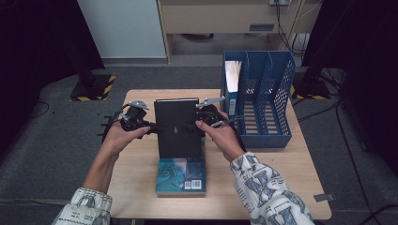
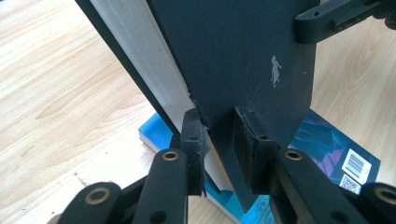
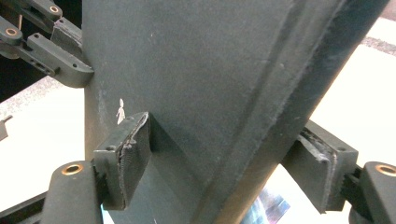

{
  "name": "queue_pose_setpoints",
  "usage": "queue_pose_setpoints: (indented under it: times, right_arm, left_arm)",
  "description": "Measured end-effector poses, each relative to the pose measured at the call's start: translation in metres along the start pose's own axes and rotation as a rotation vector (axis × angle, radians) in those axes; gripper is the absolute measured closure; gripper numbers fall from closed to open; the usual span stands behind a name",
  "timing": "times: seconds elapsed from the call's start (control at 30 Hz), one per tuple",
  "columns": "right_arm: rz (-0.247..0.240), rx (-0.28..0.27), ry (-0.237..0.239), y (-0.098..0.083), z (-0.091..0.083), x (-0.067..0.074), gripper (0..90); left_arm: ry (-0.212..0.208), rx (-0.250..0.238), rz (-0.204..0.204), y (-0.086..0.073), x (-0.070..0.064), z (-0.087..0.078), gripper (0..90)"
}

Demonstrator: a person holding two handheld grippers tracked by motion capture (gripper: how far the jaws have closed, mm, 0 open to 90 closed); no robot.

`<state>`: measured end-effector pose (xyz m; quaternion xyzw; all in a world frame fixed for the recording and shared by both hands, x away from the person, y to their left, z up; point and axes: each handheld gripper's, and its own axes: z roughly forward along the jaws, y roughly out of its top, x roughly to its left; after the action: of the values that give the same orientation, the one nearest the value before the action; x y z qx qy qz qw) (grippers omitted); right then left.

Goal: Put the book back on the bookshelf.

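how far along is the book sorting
Done: one white-paged volume already stands in the blue file rack. In hand: the black book is held upright, the left gripper pinching its cover and the right gripper clamping its spine. Left: probably racking it, then the blue book lying flat.

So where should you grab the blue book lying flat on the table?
Probably by its near short edge, coming in level from the person's side. The blue book lies flat on the table, and the black book stands on its far end, so only the near end is free for a hand-held gripper to pinch cover to cover.
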<state>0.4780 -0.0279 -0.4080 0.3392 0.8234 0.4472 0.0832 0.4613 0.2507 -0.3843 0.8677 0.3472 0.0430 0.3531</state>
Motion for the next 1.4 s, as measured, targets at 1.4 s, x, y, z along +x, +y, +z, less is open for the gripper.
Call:
queue_pose_setpoints:
  times: [1.4]
  right_arm:
    - [-0.063,-0.046,-0.034,-0.003,-0.005,0.009,27.7]
  left_arm:
    - [0.014,-0.040,0.001,-0.006,-0.006,-0.006,73.4]
